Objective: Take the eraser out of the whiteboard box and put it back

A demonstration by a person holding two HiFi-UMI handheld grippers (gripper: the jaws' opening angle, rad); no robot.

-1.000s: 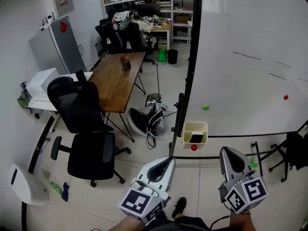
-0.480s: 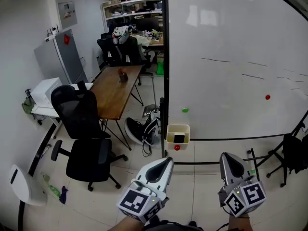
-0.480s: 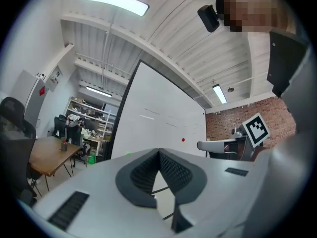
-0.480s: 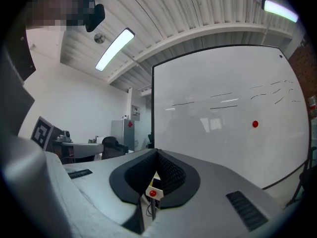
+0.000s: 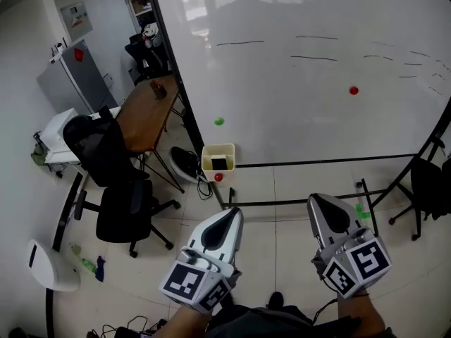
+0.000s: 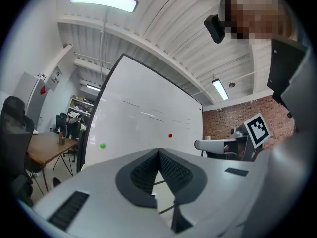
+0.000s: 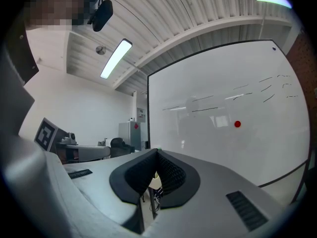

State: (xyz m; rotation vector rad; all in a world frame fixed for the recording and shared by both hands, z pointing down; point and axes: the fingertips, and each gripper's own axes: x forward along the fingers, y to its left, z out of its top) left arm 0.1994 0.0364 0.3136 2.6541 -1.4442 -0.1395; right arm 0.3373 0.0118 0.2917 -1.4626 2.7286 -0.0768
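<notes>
the left claw (image 5: 228, 215) is closed. its two tips touch and nothing is in between them. the right claw (image 5: 316, 201) is closed too, with nothing in it. both claws are held low in the head view, side by side but apart. they both point toward the big whiteboard (image 5: 303, 62).

the whiteboard box (image 5: 207, 159) is a small pale yellow box. it hangs at the bottom left corner of the whiteboard. the eraser (image 5: 219, 163) is the dark thing inside the box. the box is well away from both claws, up and a little to the left of the left claw.

a small red dot (image 5: 218, 177) sits just under the box. a green dot (image 5: 219, 122) is stuck on the board above the box. another red dot (image 5: 354, 90) is stuck far over on the right side of the board. there are some thin dark lines near the top of the board.

to the left of the board is a brown wooden tabletop (image 5: 144, 115). a black chair (image 5: 120, 203) stands on the floor (image 5: 282, 189) near it.
</notes>
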